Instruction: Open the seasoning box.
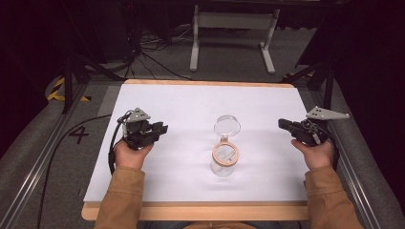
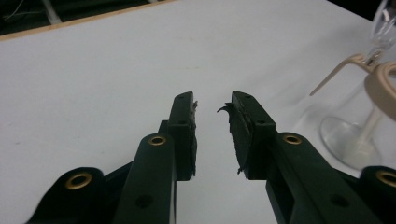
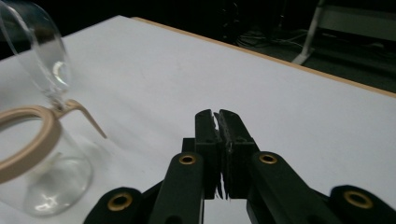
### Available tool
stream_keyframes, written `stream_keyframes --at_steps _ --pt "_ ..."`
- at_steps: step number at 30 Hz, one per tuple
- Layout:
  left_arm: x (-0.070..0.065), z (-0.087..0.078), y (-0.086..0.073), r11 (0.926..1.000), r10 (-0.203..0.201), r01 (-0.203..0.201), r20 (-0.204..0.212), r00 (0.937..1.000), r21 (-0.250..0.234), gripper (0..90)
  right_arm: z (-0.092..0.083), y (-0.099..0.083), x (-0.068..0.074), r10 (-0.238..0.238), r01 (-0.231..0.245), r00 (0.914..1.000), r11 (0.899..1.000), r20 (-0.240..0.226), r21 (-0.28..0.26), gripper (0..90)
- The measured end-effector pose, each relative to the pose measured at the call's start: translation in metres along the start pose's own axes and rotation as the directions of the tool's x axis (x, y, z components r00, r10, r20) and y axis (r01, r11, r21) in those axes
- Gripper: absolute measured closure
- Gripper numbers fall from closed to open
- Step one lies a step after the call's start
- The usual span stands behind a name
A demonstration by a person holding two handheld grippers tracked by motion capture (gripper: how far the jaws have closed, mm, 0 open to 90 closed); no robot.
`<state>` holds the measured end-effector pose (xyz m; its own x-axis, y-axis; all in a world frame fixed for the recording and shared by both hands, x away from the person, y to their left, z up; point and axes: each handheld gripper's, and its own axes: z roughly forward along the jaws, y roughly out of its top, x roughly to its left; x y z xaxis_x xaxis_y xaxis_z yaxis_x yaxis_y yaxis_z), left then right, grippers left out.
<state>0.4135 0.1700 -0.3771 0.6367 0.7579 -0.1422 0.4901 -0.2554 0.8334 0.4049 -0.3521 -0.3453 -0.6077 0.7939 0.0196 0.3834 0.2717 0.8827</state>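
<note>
Left forearm (image 1: pixel 122 198) in a tan sleeve, coming up from the near edge of the table (image 1: pixel 191 100). Left hand (image 1: pixel 130 152) wrapped around the left gripper (image 1: pixel 160 129), held over the left part of the table and pointing toward its middle. Jaws parted with a clear gap between the pads (image 2: pixel 187 135), nothing between them. Cable (image 1: pixel 112 148) looping off the left side of the hand. Right forearm (image 1: pixel 329 200) likewise sleeved, rising at the right edge of the table. Right hand (image 1: pixel 315 153) gripping the right gripper (image 1: pixel 282 124), aimed inward across the table from its right edge. Jaws pressed together, pads (image 3: pixel 210 140) touching, holding nothing. Grey three-cornered plate (image 1: pixel 325 114) riding on top.
</note>
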Motion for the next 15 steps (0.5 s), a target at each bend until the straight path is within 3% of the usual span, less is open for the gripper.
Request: stream_keyframes --at_steps 3,15 --pt "0.002 0.006 -0.005 0.9999 0.002 -0.001 -0.021 0.9998 0.017 70.5 0.007 -0.007 -0.005 0.010 -0.010 0.9999 1.000 0.014 0.029 85.9" --pt "0.011 0.023 -0.018 0.9960 0.002 0.001 -0.024 0.9997 0.090 69.1 0.031 -0.027 -0.015 0.040 -0.042 0.9990 0.989 0.016 0.145 84.7"
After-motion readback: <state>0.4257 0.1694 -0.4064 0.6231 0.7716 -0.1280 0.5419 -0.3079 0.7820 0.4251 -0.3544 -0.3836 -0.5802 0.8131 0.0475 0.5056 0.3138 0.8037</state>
